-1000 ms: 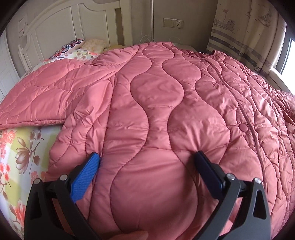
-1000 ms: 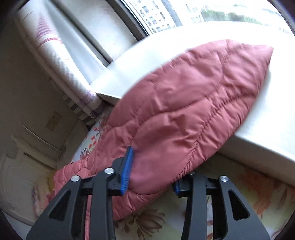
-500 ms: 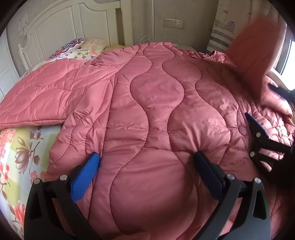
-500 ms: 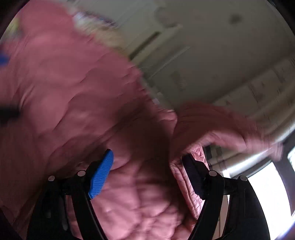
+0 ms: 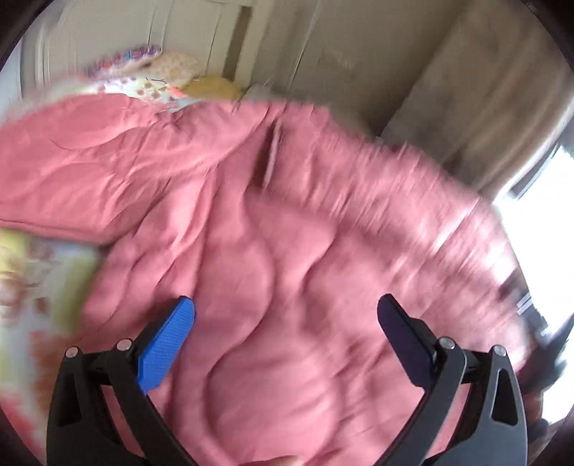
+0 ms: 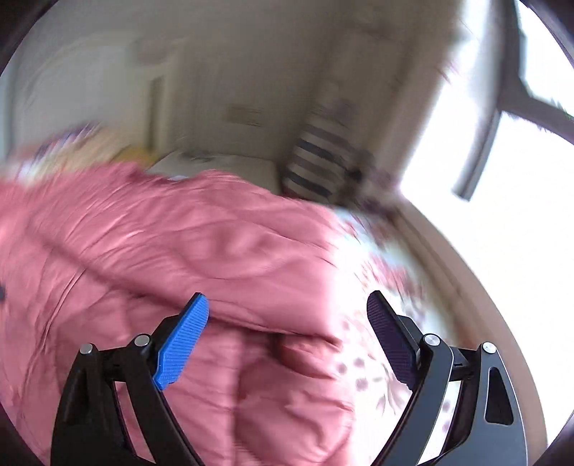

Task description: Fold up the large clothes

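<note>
A pink quilted coat (image 5: 287, 251) lies spread over a bed with a floral sheet (image 5: 32, 279). One sleeve (image 5: 89, 172) runs out to the left. Over the lower body of the coat hovers my left gripper (image 5: 285, 315), open, with nothing pinched between its fingers. In the right wrist view the coat (image 6: 161, 251) has a folded-over layer along its right side. My right gripper (image 6: 287, 315) hangs above that fold; its jaws are opening and the pads do not press on the fabric. Both views are motion-blurred.
Pillows (image 5: 150, 71) and a white headboard (image 5: 107, 28) stand at the bed's far end. A striped curtain (image 6: 315, 161) and a bright window (image 6: 502, 143) are on the right, with a pale ledge (image 6: 484, 286) along the bed's right side.
My right gripper swung the sleeve it held over onto the coat's body and opened, letting it go. My left gripper stayed open, lifted and rolled, so its view tilted.
</note>
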Available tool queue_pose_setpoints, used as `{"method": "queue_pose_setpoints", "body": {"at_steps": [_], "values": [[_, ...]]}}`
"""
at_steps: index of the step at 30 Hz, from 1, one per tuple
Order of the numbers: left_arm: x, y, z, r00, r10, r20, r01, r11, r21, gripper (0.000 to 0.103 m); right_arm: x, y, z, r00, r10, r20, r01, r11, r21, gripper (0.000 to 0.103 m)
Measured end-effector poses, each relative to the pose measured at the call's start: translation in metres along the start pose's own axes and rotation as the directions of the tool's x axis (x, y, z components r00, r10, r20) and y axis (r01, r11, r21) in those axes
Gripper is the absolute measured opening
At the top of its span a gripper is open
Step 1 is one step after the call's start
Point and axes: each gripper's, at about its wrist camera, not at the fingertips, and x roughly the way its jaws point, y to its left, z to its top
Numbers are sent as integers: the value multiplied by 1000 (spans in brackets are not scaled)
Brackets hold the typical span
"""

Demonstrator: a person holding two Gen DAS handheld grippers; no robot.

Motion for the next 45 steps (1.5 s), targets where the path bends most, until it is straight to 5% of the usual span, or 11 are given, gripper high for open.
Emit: {"method": "queue_pose_setpoints", "body": {"at_steps": [8, 10, 12, 15, 19, 22, 26, 37, 40, 43, 45], "values": [[72, -13, 63, 994, 111, 21, -110, 994, -17, 98, 38, -67, -18, 983, 158, -92, -110, 914, 390, 86], [85, -19, 65, 990, 138, 40, -138, 990, 6, 82, 35, -67, -16, 984, 152, -89, -107, 917, 383, 86], [90, -25, 64, 984, 169, 59, -173, 983, 61, 29, 34, -66, -17, 985, 147, -90, -103, 921, 376, 86], [83, -19, 64, 977, 194, 84, -196, 981, 8, 10, 26, -62, -19, 987, 142, -74, -103, 916, 388, 87], [41, -3, 47, 966, 194, 172, -184, 980, -71, 7, 28, -65, -20, 987, 148, -63, -110, 909, 401, 87], [39, -2, 29, 972, 192, 135, -191, 981, -21, 8, 29, -62, -17, 987, 147, -65, -111, 917, 383, 87], [48, 7, 21, 988, 116, 104, -114, 993, -28, 35, 28, -58, -16, 987, 148, -59, -117, 925, 362, 87], [47, 5, 17, 989, -83, 125, 88, 996, -31, 87, -10, -28, 12, 992, 119, 49, -127, 969, 210, 43], [48, 1, 16, 985, -131, 113, 132, 991, -8, 101, 13, -16, 25, 993, 99, -70, -88, 984, 152, 43], [49, 1, 15, 986, -128, 111, 130, 991, -9, 101, 66, -5, 12, 942, 143, -303, -110, 986, 124, 43], [48, 2, 14, 984, -136, 113, 139, 990, -14, 101, 62, -5, 17, 948, 135, -290, -114, 989, 91, 43]]}}
